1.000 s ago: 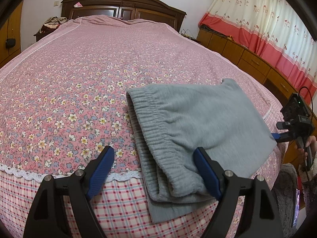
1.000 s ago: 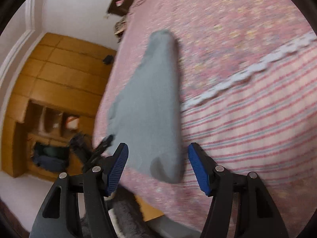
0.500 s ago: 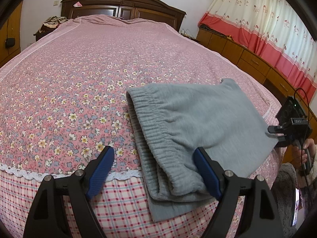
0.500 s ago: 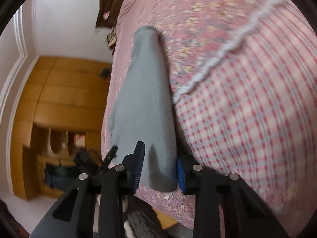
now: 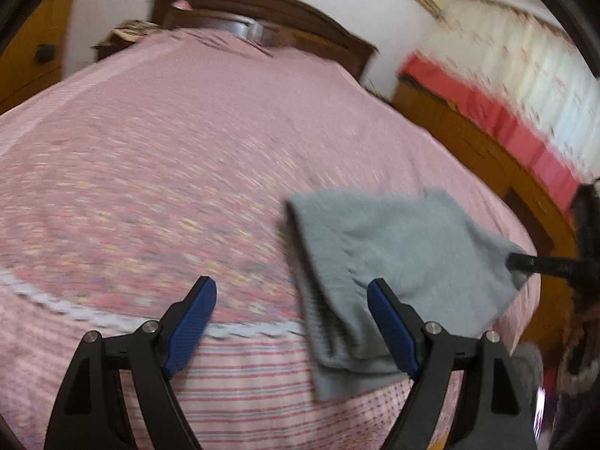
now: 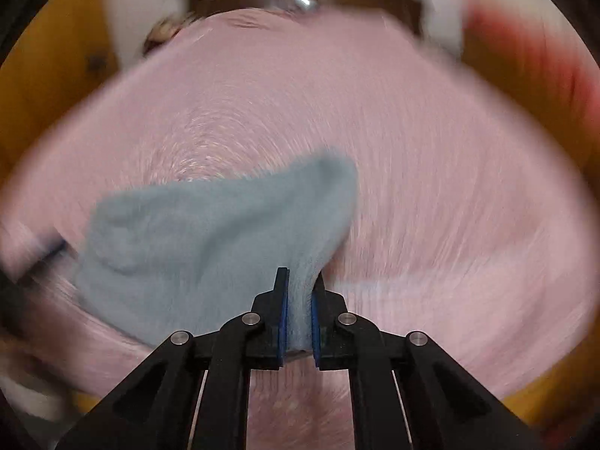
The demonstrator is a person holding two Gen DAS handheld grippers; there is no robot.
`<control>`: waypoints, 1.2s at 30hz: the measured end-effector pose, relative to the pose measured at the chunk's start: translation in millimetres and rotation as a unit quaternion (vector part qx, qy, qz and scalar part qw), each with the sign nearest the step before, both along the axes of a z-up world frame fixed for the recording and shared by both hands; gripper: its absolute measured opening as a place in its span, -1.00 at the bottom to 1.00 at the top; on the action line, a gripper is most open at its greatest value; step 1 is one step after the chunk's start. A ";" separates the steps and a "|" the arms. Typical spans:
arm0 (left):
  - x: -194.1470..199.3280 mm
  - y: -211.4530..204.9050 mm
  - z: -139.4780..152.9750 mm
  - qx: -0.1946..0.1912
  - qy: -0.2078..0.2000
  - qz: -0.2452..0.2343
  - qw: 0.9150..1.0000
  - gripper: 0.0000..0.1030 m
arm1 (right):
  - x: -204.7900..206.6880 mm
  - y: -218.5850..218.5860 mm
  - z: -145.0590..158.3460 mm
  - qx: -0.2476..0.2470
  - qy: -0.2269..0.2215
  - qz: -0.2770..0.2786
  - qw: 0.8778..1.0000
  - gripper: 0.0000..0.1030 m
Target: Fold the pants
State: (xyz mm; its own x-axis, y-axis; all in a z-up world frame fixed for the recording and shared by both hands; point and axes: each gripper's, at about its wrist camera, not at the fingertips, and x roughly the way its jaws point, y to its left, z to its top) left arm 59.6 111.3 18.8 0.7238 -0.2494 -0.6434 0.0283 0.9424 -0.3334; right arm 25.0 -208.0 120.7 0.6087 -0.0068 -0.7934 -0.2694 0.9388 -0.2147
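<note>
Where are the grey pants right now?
The grey pants lie at the bed's near edge, right of centre in the left wrist view; the closing right gripper pinches one end of them.

The left gripper [image 5: 290, 322] hangs over the foot of the bed [image 5: 168, 172], its blue-padded jaws spread wide with nothing between them. The right pad overlaps the near edge of the grey pants [image 5: 397, 258], which lie folded on the pink floral bedspread, the ribbed waistband end drooping over the lace-trimmed edge onto the striped valance. At the pants' far right corner the right gripper [image 5: 517, 262] meets the cloth, which lifts slightly there. The picture is blurred. A dark wooden headboard [image 5: 270, 22] stands beyond.
</note>
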 end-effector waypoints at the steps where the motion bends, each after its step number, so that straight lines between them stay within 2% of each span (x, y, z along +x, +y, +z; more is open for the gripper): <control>1: -3.3 7.9 3.1 -0.006 -0.006 0.011 1.000 0.67 | -15.0 44.8 5.0 -0.086 -0.053 0.032 0.994 -0.79; 2: -9.0 21.6 7.3 -0.016 -0.015 0.031 0.999 0.67 | -29.7 82.9 3.2 -0.136 -0.086 0.070 0.984 -0.79; 4: -14.5 39.6 11.0 -0.031 -0.020 0.053 0.998 0.67 | -54.7 132.1 -7.2 -0.172 -0.114 0.131 0.970 -0.79; 7: -22.1 71.4 14.1 -0.053 -0.019 0.088 0.994 0.67 | -92.7 198.8 -54.0 -0.226 -0.123 0.221 0.941 -0.79; 10: -30.4 98.0 10.8 -0.066 -0.015 0.120 0.991 0.67 | -107.9 216.4 -89.0 -0.258 -0.120 0.247 0.926 -0.79; 13: -34.5 116.2 5.8 -0.081 -0.007 0.138 0.987 0.67 | -108.5 214.2 -101.3 -0.274 -0.132 0.245 0.921 -0.79; 16: -38.2 127.4 1.5 -0.087 0.005 0.146 0.985 0.67 | -114.2 220.1 -94.9 -0.272 -0.138 0.243 0.921 -0.79; 22: -40.7 126.2 4.1 -0.081 0.007 0.141 0.987 0.67 | -117.3 258.0 -73.8 -0.255 -0.191 0.238 0.918 -0.79; 26: -38.0 121.3 3.3 -0.083 0.010 0.140 0.987 0.67 | -115.8 270.7 -99.6 -0.272 -0.172 0.253 0.913 -0.79; 28: -34.0 114.3 2.6 -0.084 0.013 0.143 0.986 0.67 | -124.5 269.0 -105.9 -0.283 -0.192 0.256 0.904 -0.79; 32: -32.4 115.3 -1.8 -0.085 0.017 0.146 0.985 0.67 | -133.9 267.9 -90.6 -0.237 -0.227 0.261 0.908 -0.79; 36: -28.6 111.2 -5.4 -0.081 0.022 0.142 0.986 0.67 | -132.3 270.5 -109.6 -0.252 -0.221 0.288 0.897 -0.78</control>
State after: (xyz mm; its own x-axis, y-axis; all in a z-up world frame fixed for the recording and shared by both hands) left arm 31.0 222.5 13.4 0.7516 -0.1436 -0.6438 -0.2462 0.8444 -0.4757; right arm -107.3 62.4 11.1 0.8810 0.1193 -0.4578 -0.4620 0.4250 -0.7784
